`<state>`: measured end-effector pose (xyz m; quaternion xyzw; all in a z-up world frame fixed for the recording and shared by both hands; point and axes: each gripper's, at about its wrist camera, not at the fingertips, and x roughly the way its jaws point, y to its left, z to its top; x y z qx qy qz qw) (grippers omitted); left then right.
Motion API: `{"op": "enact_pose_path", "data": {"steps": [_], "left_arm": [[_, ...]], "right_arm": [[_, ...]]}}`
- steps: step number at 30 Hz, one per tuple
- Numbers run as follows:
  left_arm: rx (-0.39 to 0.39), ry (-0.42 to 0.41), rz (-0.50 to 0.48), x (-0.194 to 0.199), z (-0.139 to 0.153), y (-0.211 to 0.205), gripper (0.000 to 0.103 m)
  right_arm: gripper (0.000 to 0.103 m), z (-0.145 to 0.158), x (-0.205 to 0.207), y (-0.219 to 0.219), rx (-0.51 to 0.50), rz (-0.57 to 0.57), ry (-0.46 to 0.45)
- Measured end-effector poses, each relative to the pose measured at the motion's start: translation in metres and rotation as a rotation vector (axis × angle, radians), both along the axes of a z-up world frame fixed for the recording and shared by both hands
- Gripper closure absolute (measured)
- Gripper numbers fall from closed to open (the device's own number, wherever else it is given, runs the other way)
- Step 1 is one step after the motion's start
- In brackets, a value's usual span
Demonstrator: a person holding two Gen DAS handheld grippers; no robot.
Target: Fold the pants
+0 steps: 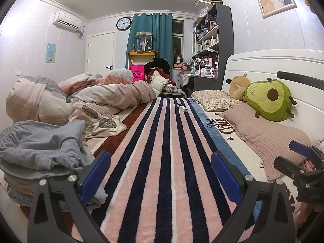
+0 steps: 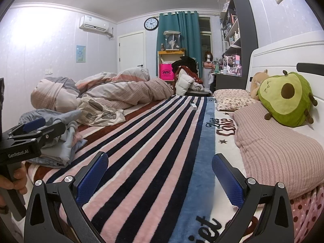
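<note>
Crumpled grey-blue pants lie on top of a pile of clothes at the left edge of the bed; they also show in the right wrist view. My left gripper is open and empty, low over the striped blanket, just right of the pile. My right gripper is open and empty over the blanket's blue band, further right. Each gripper shows at the edge of the other's view: the right one, the left one.
A bunched duvet lies behind the pile. Pink pillows, an avocado plush and the white headboard are on the right. A small white remote lies far up the blanket. Shelves and a desk stand beyond.
</note>
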<state>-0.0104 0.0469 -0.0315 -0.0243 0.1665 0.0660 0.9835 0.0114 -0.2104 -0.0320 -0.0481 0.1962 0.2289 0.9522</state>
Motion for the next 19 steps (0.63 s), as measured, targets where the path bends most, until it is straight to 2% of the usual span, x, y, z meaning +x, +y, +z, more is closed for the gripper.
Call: {"op": "enact_pose_path", "data": {"steps": [19], "left_arm": [[-0.002, -0.001, 0.012, 0.0000, -0.0028, -0.0032, 0.005]], "right_arm": [[0.001, -0.0006, 0.0006, -0.0008, 0.002, 0.000, -0.001]]}}
